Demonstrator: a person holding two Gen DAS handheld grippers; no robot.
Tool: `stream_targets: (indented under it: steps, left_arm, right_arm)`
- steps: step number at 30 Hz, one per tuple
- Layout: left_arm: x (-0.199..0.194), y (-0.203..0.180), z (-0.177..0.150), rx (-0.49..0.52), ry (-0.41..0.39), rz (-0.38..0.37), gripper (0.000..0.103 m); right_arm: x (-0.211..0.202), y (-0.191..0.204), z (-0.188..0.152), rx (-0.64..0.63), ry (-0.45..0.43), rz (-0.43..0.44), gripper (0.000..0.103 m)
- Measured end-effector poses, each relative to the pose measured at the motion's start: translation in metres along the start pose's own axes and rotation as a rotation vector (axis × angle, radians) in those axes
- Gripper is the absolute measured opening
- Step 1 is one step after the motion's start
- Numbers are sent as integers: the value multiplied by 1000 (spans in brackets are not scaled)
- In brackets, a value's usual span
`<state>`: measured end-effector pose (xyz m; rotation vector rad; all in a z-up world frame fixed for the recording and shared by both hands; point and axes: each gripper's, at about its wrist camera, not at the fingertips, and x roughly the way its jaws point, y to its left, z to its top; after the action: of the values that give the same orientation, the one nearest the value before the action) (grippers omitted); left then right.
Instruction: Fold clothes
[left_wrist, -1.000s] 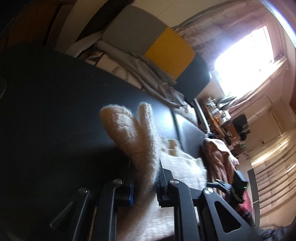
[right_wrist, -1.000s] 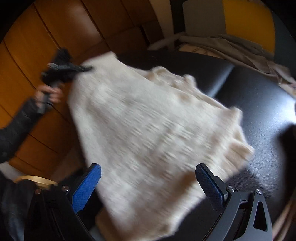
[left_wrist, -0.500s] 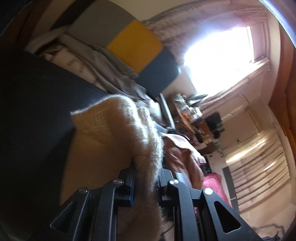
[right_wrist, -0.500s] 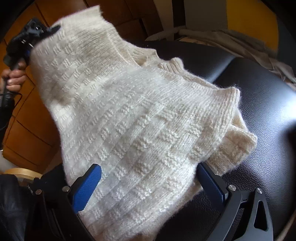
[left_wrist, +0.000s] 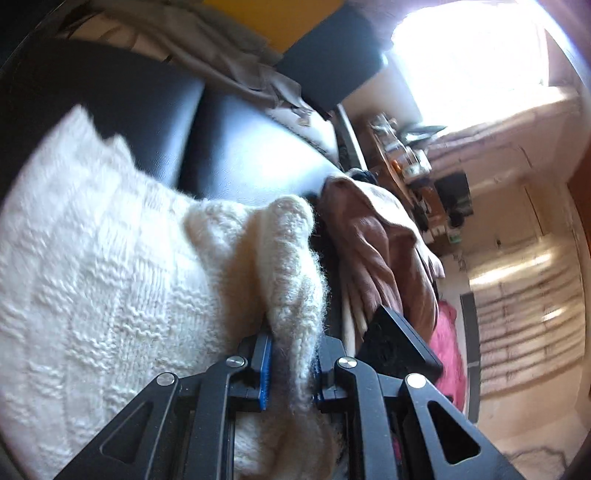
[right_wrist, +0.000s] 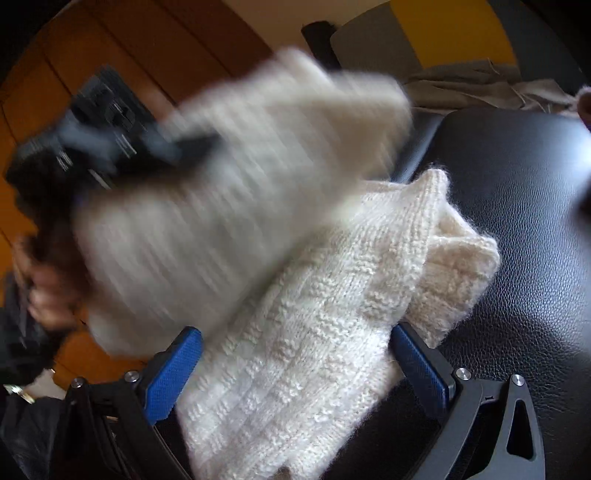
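Observation:
A cream knitted sweater (left_wrist: 110, 277) lies on a black leather seat (left_wrist: 243, 155). My left gripper (left_wrist: 291, 354) is shut on a thick fold of its edge, which sticks up between the blue pads. In the right wrist view the sweater (right_wrist: 332, 314) lies partly doubled over. The raised, blurred part hangs from the left gripper (right_wrist: 110, 140), which a hand (right_wrist: 44, 295) holds at the left. My right gripper (right_wrist: 295, 336) stands open over the sweater's near part, one blue finger (right_wrist: 173, 373) on each side of the knit.
A brown garment (left_wrist: 376, 251) and a pink cloth (left_wrist: 448, 343) lie right of the sweater. Grey clothes (right_wrist: 480, 88) are heaped at the back against yellow and dark cushions (left_wrist: 280, 22). Orange wooden panels (right_wrist: 129, 48) stand on the left. Bare leather (right_wrist: 517, 221) lies to the right.
The left gripper has swung across with the sweater's edge, carrying that part over the rest of the knit. The right gripper has sunk a little over the lower part, still open.

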<state>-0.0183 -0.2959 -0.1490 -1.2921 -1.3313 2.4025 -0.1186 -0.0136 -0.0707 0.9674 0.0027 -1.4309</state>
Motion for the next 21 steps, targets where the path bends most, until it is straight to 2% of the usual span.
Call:
stream_targets:
  steps: [3, 8, 9, 12, 16, 18, 21]
  left_arm:
    - [1, 5, 1, -53, -42, -18, 15]
    - [4, 7, 2, -99, -52, -54, 18]
    - [3, 7, 3, -108, -48, -89, 23]
    - [-7, -3, 2, -111, -28, -214, 27]
    - [-46, -28, 2, 2, -37, -259, 31]
    - [-82, -30, 2, 57, -87, -280, 34]
    - [-135, -20, 0, 129, -219, -265, 41]
  right_arm:
    - [2, 2, -2, -8, -2, -5, 103]
    - [4, 4, -3, -1, -13, -9, 103]
    - [5, 7, -4, -8, -14, -20, 103]
    - [6, 14, -6, -26, -17, -56, 103]
    - [5, 33, -15, -91, 19, -160, 103]
    - [-2, 36, -24, -81, 54, -200, 103]
    - [-21, 45, -39, -60, 78, -240, 103]
